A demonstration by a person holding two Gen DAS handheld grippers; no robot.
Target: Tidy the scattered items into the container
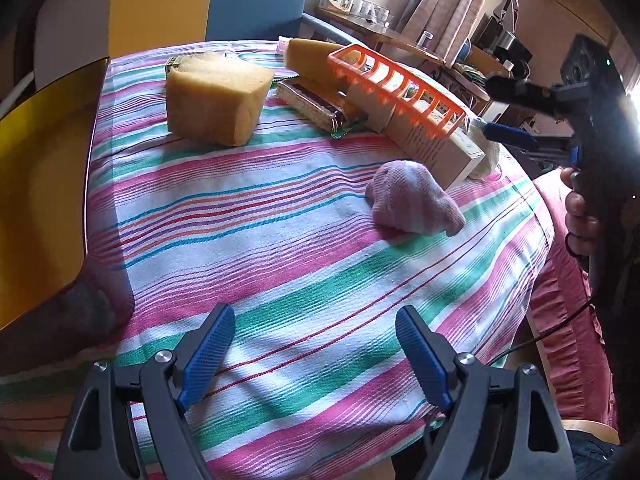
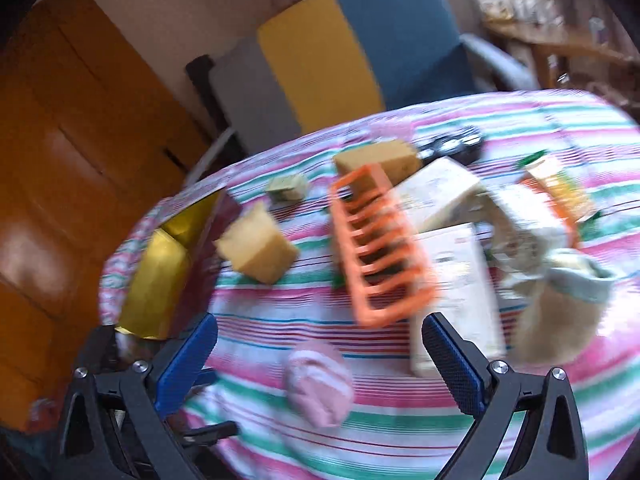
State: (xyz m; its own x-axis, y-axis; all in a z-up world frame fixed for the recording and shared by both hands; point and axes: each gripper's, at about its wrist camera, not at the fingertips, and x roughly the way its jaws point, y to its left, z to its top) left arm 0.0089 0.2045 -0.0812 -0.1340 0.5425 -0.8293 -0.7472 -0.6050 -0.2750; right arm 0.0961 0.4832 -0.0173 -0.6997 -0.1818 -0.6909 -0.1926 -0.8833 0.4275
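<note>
Inspection, both wrist views. Right view is motion-blurred; small detail there is unreliable.

Tongs: your left tongs [image 1: 316, 354] stand wide, nothing between the pads, low over the near edge of the desk [image 1: 280, 216]. Your right tongs [image 2: 320, 364] also stand wide and carry nothing, over the desk's right side.

Container: gold-lined box [image 1: 44, 184] sits at the desk's left edge, mouth up. What lies inside cannot be told from these views.

Loose items, all out on the cloth:
- pink sock [image 1: 412, 200], bunched, toward the right edge, nearest both tongs.
- big sponge block [image 1: 218, 98], toward the far left, near the box.
- orange rack [image 1: 400, 84], tilted, propped on a carton [image 1: 436, 148] w/ more packets and a 2nd sponge behind, far right.
- pale sock [image 2: 576, 280] beside the cartons.

Judgement: the right tongs point at the pink sock, so that looks the likeliest pick.

Advice:
- Slow the right hand; the blur suggests too much speed for a clean line-up.
- Straddle the sock's bulk, not a loose fold. Soft knit will sag.
- Press pads close to the cloth w/o pinching the tablecloth.
- Keep clear of the rack; it looks unstable on that carton.
</note>
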